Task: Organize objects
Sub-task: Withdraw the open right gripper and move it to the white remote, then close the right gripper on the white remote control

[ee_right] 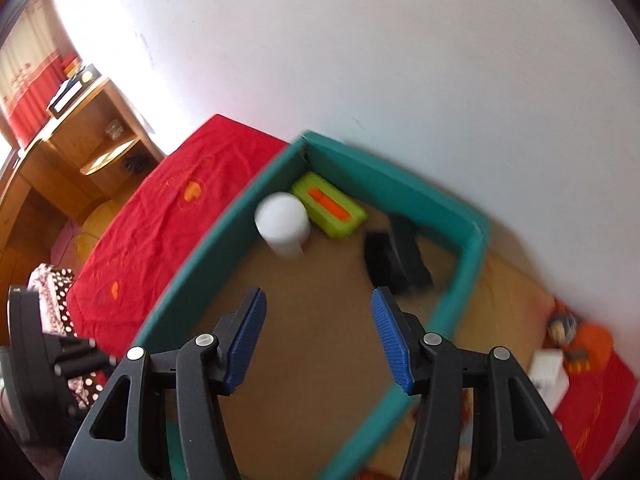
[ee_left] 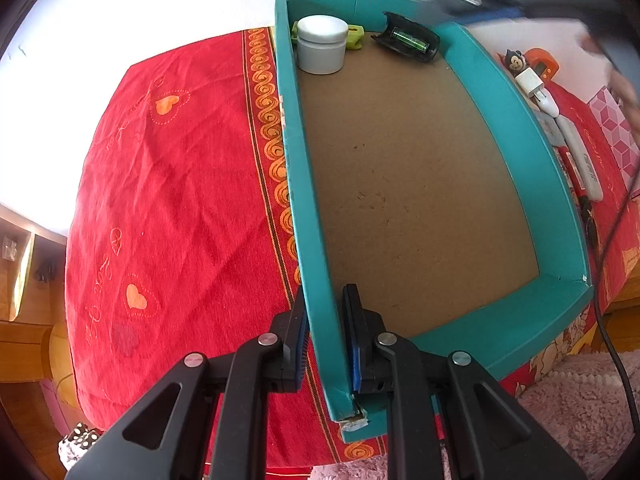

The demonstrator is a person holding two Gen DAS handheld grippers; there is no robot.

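The left gripper is clamped on the near left wall of the teal box, which sits on a red cloth. The right gripper hangs over the box, jaws apart and empty. At the far end lie a white jar, a green case and a black level.

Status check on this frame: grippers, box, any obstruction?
Left gripper shut on teal box wall. Right gripper open, empty, over box. Nothing in the way.
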